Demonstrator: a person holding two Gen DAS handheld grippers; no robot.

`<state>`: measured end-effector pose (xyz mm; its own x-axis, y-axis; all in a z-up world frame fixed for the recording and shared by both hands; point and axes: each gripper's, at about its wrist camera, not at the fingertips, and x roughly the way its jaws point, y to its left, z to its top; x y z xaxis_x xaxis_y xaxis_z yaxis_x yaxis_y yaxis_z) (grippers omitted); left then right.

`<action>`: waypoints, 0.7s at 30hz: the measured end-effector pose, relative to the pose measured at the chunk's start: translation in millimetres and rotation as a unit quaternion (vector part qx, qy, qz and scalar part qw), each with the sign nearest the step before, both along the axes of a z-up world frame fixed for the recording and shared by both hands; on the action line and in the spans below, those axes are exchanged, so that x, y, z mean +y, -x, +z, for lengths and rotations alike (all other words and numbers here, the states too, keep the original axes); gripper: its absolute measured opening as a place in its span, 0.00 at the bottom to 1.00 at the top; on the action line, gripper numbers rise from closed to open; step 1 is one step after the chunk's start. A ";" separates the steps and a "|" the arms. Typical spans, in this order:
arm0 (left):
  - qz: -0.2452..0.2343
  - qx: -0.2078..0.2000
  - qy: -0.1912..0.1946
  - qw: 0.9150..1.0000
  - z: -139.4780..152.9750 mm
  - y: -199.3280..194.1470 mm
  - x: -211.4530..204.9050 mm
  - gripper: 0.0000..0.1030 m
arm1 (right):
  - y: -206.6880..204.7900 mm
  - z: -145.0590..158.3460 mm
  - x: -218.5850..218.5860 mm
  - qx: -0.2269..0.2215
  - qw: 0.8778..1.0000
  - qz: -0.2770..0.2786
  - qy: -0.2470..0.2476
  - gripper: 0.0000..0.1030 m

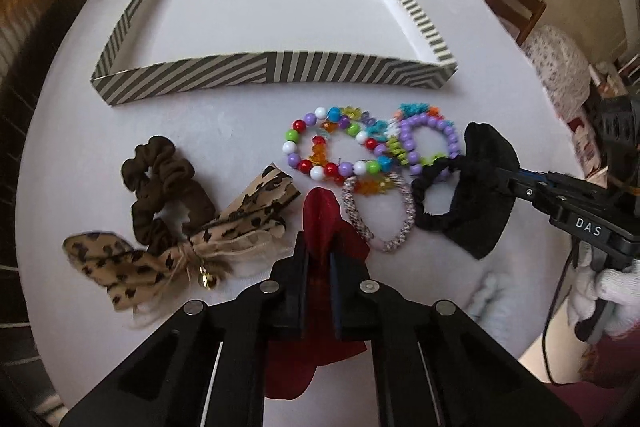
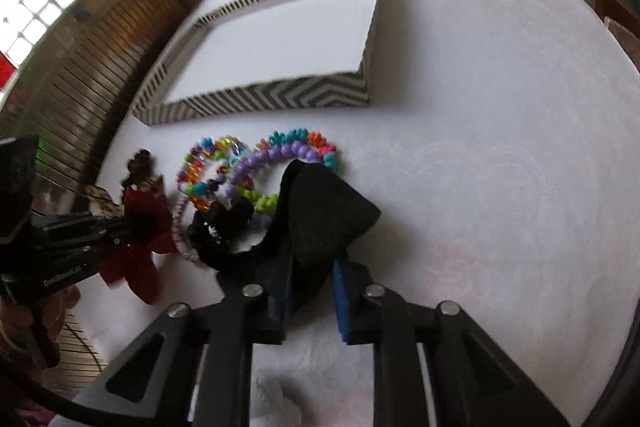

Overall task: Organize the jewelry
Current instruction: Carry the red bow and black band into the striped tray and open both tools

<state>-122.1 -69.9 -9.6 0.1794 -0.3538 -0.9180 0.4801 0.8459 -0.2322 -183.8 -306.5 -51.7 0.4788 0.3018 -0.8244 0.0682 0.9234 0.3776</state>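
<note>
A shallow striped box (image 1: pixel 276 69) with a white floor lies at the back of the white table; it also shows in the right wrist view (image 2: pixel 280 95). My left gripper (image 1: pixel 318 251) is shut on a red fabric bow (image 1: pixel 320 223), also seen from the right wrist (image 2: pixel 136 247). My right gripper (image 2: pixel 310 267) is shut on a black fabric bow with an elastic band (image 2: pixel 320 223); the left wrist view shows it (image 1: pixel 480 187) at the right. Beaded bracelets (image 1: pixel 340 143) lie in front of the box.
A brown scrunchie (image 1: pixel 168 187), a leopard-print bow with a small bell (image 1: pixel 180 247) and a pale woven hair tie (image 1: pixel 380 211) lie at the front left and middle. A wooden chair (image 1: pixel 514 3) stands beyond the table's right edge.
</note>
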 end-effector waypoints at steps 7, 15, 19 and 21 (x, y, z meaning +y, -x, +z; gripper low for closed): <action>0.026 0.006 0.042 0.999 27.0 2.1 7.1 0.00 | 15.0 49.3 -20.5 -0.051 0.999 -0.016 0.009 0.14; 0.051 -0.026 0.060 0.997 59.5 -13.9 0.3 0.00 | 3.3 88.8 -36.7 -0.095 0.995 -0.015 0.017 0.14; 0.065 -0.045 0.059 0.995 71.0 -34.3 0.2 0.00 | -14.2 100.4 -40.4 -0.110 0.994 -0.015 0.004 0.14; 0.075 -0.054 0.055 0.994 76.6 -52.4 0.1 0.00 | -30.5 104.3 -41.2 -0.114 0.993 -0.013 0.003 0.14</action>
<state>-69.7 -69.8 67.0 0.3335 -0.4130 -0.8475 0.3773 0.8823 -0.2815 -153.3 -347.6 52.5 0.6607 0.2823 -0.6956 0.0058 0.9247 0.3807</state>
